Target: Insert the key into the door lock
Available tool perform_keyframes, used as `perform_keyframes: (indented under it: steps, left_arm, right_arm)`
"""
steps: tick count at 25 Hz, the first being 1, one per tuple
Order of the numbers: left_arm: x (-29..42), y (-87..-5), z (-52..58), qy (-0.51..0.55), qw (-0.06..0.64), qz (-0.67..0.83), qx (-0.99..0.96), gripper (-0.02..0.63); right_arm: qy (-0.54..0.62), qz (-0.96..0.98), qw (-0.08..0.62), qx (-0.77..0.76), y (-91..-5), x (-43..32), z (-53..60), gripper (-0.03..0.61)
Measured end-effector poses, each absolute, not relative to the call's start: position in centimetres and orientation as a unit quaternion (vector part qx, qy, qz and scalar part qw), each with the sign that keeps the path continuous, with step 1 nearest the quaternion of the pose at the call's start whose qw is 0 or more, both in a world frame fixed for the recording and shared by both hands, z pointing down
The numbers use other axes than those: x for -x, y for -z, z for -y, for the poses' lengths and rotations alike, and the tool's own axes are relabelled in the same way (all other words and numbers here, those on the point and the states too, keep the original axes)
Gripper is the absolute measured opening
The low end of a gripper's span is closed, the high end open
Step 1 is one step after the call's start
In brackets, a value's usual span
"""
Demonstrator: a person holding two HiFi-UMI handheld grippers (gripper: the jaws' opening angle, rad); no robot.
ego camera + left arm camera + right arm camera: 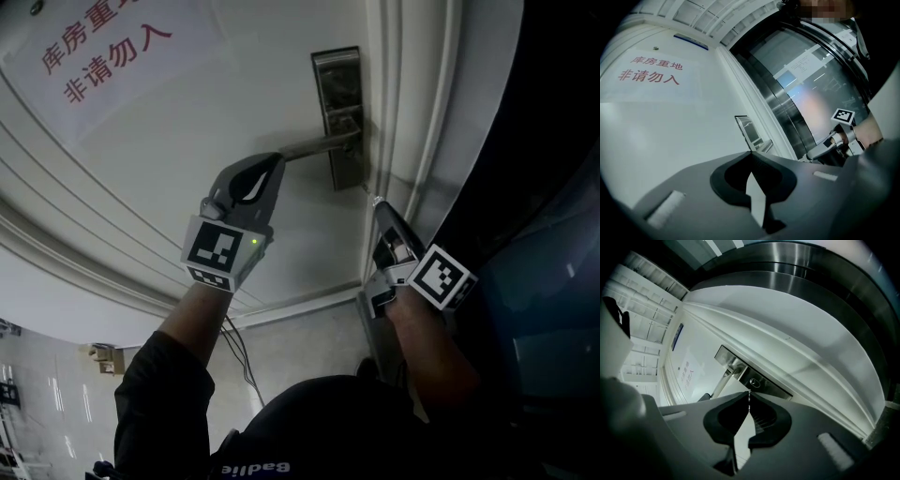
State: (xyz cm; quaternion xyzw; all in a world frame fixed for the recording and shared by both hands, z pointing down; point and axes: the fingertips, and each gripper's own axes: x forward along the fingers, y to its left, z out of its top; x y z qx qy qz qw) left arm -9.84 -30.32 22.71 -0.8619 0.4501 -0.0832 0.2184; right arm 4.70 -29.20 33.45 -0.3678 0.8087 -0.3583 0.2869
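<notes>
The steel lock plate (339, 108) sits on the white door, and its lever handle (319, 145) sticks out to the left. My left gripper (277, 159) is shut, its tips at the lever's free end; whether they pinch it is hidden. In the left gripper view its jaws (750, 153) meet with nothing seen between them. My right gripper (377, 204) hangs below and to the right of the plate, shut on a thin key (749, 401). In the right gripper view the key points at the round keyhole (753, 381), a short gap away.
A paper sign (103, 56) with red characters hangs on the door at upper left. The door frame's white mouldings (412, 141) run beside the lock plate, with a dark steel panel (811, 108) beyond. A cable (239, 347) hangs low on the wall.
</notes>
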Motion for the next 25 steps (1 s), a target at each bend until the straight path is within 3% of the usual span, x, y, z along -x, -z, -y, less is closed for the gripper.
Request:
perform_keyframes:
  steps: [25]
  left_arm:
    - [9.7, -22.7, 30.5, 0.087, 0.225, -0.443, 0.863, 0.000]
  right_arm:
    - [0.417, -0.743, 0.342, 0.396, -33.1, -4.0, 35.1, 0.009]
